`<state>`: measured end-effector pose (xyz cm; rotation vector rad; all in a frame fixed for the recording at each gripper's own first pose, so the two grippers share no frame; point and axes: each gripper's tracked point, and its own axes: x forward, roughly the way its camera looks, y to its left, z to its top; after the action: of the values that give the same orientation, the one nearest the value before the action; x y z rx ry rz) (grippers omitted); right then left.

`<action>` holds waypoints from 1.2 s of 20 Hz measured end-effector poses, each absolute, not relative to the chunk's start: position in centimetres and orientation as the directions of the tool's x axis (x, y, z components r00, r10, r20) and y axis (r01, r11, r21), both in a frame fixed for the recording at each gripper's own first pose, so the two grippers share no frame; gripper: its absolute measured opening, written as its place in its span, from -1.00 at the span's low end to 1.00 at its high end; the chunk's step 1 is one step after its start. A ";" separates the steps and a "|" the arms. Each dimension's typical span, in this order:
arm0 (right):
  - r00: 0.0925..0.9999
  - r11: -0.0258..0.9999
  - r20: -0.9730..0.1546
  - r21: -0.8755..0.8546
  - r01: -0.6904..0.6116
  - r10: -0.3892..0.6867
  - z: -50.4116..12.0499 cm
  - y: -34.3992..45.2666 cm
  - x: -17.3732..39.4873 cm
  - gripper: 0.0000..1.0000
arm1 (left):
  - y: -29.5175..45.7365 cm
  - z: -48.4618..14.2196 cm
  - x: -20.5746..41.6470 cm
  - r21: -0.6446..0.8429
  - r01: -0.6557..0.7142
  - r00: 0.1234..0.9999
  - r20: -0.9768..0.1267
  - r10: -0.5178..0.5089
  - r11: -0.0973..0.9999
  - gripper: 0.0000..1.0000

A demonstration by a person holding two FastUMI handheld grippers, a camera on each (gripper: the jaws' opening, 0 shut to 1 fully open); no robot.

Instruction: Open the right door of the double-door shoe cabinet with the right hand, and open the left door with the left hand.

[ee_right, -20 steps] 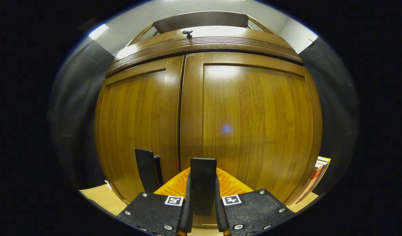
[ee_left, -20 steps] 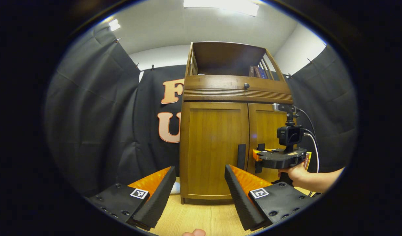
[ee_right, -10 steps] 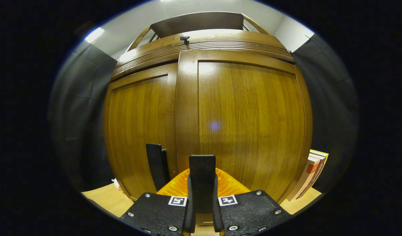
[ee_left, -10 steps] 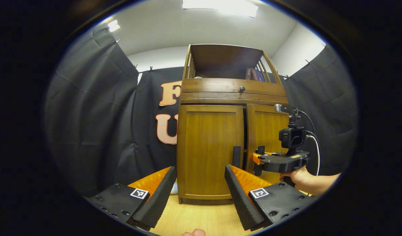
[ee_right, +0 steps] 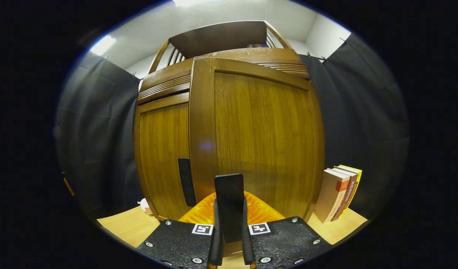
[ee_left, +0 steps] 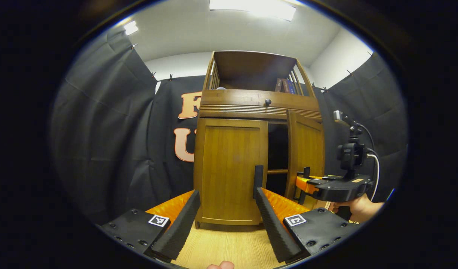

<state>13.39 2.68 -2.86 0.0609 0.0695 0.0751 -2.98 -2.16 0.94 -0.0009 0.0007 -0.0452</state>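
Note:
The wooden shoe cabinet [ee_left: 251, 108] stands ahead on a light wood floor. Its left door [ee_left: 230, 168] is closed, with a black upright handle [ee_left: 258, 181] at its inner edge. Its right door [ee_left: 305, 157] stands partly open, with a dark gap beside it. My right gripper [ee_left: 301, 182], held by a hand [ee_left: 359, 209], is at that door's handle. In the right gripper view the right door [ee_right: 258, 142] looms close, and my right gripper [ee_right: 230, 209] is shut on its black handle [ee_right: 229, 186]. My left gripper [ee_left: 225, 220] is open, short of the left door.
Several books [ee_right: 339, 192] lean against the cabinet's right side. A drawer with a small knob [ee_left: 268, 101] sits above the doors, under an open shelf with books [ee_left: 285, 84]. A small white thing [ee_right: 144, 205] lies at the cabinet's left foot. Black cloth hangs all round.
The right door has swung outward from closed to partly open, with my right gripper still clamped on its handle. My left gripper has stayed open and has drifted slightly.

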 end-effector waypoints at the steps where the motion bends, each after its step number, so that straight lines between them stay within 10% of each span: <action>1: 0.995 0.996 -0.066 0.066 -0.068 0.072 -2.8 2.2 12.8 -0.67 | -2.5 1.0 -3.0 -0.001 0.050 0.999 -0.001 -0.050 0.999 0.94; 24: 0.979 0.983 -0.086 -0.010 0.185 -0.185 -3.8 -15.9 2.4 -0.84 | -9.0 -0.3 -2.3 -0.023 0.129 0.991 -0.024 -0.129 0.991 0.86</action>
<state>2.42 -15.87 -3.81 -0.0016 0.0866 -0.1866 -2.31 -8.99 -0.31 -0.0210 0.0258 -0.1292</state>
